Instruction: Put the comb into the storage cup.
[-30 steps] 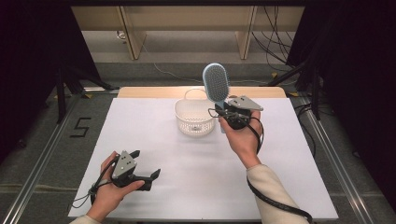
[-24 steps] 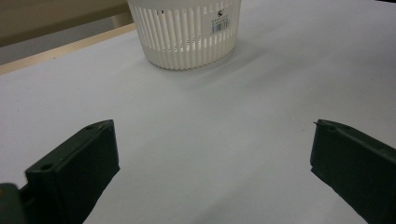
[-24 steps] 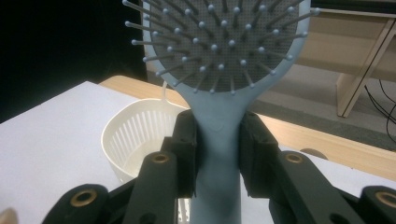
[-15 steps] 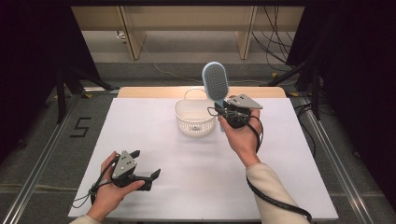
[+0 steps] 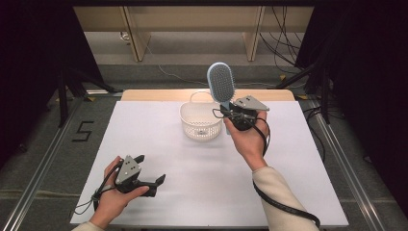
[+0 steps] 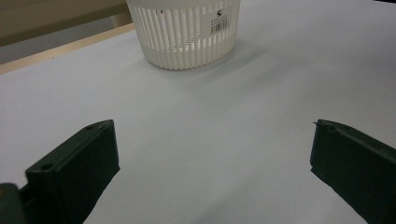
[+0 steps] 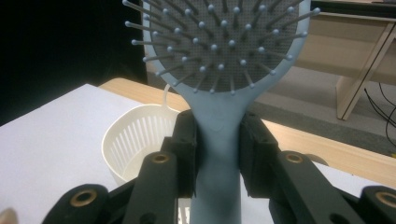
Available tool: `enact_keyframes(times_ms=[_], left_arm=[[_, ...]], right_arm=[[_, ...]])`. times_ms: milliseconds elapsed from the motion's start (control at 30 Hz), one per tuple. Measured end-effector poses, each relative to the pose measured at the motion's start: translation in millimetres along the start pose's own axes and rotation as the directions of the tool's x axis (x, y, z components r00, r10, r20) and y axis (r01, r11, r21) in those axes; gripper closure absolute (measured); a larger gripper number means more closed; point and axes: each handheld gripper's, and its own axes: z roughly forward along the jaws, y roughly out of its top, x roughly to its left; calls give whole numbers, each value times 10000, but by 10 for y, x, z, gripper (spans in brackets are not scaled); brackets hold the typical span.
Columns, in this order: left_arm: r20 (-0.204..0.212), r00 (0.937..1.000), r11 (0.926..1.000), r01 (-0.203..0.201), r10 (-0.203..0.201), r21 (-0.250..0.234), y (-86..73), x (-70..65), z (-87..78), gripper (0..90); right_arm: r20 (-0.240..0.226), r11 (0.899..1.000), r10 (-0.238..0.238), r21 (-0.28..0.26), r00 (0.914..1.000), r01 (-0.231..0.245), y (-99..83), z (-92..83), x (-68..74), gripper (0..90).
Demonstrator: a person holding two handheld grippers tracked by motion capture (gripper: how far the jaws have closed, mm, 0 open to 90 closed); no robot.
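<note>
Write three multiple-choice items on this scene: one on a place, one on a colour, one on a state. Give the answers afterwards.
1. Where does the white basket stand?
A. on the floor
B. at the table's far side, beside the right tongs
C. under the left tongs

2. What colour is the hairbrush?
A. red
B. light blue
C. black

3. How are the left tongs?
A. open with nothing between the jaws
B. shut on the basket
C. shut on the hairbrush

Answers:
1 B, the high view shows the basket on the white table near its far edge, next to the right tongs.
2 B, the right gripper view shows a pale blue handle and frame.
3 A, the left gripper view shows the jaws wide apart over bare table.
</note>
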Motion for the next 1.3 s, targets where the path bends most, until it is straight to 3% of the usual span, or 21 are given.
enact_keyframes(times_ms=[1300], left_arm=[[9, 10000, 10000, -2, 2, -10, 1, -1, 0, 5]], right_arm=[[110, 9999, 12, -123, 9999, -11, 79, 56, -19, 706]])
